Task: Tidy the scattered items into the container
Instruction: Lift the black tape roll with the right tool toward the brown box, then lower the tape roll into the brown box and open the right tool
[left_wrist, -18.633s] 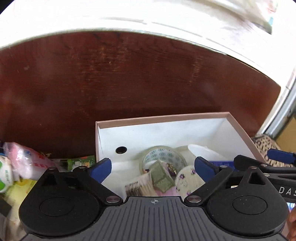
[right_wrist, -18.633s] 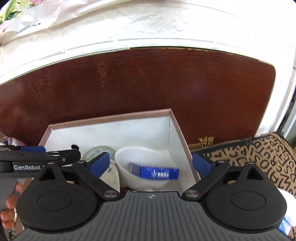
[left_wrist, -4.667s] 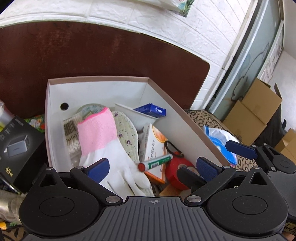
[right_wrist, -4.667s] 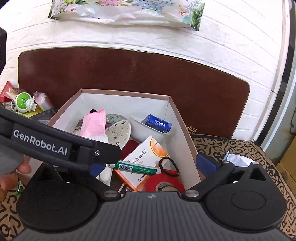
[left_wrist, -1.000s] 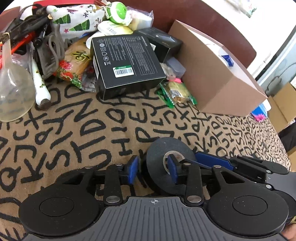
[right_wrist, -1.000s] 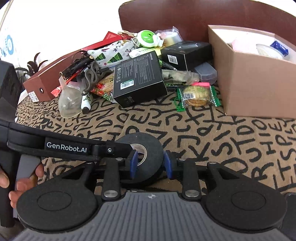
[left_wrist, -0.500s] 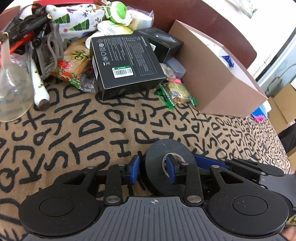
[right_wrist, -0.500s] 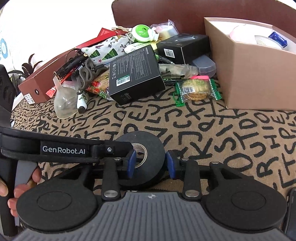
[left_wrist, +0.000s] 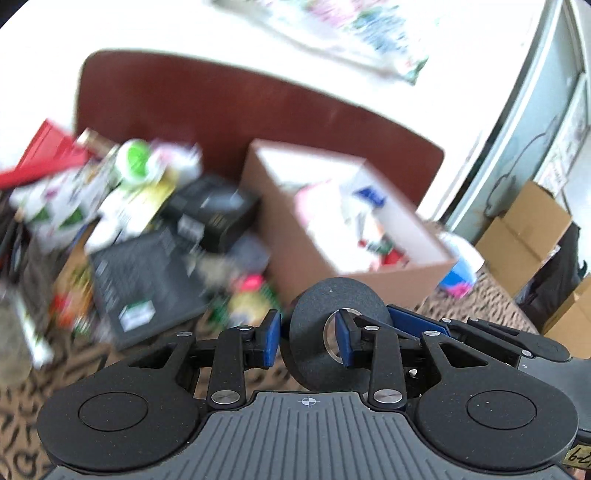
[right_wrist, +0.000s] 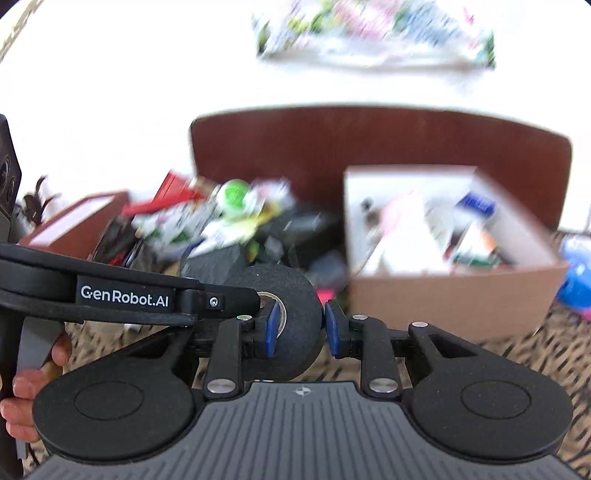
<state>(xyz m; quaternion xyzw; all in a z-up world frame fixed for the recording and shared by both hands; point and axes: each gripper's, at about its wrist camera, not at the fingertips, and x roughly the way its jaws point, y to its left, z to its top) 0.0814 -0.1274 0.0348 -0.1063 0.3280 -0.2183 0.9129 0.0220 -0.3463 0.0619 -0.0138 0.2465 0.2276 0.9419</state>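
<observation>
Black tape roll (left_wrist: 332, 328) is being gripped by both the left tool (left_wrist: 308, 338) and right tool (right_wrist: 298, 330); box (right_wrist: 458, 295) is already getting pretty full, far-left pile (left_wrist: 122, 221) still waiting.

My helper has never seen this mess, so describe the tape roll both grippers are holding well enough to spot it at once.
Start at the open brown cardboard box in front of the dark red-brown board. Just left of its near corner, the black tape roll stands on edge between the right gripper and the left gripper. It is the only matte black ring with a pale core.
</observation>
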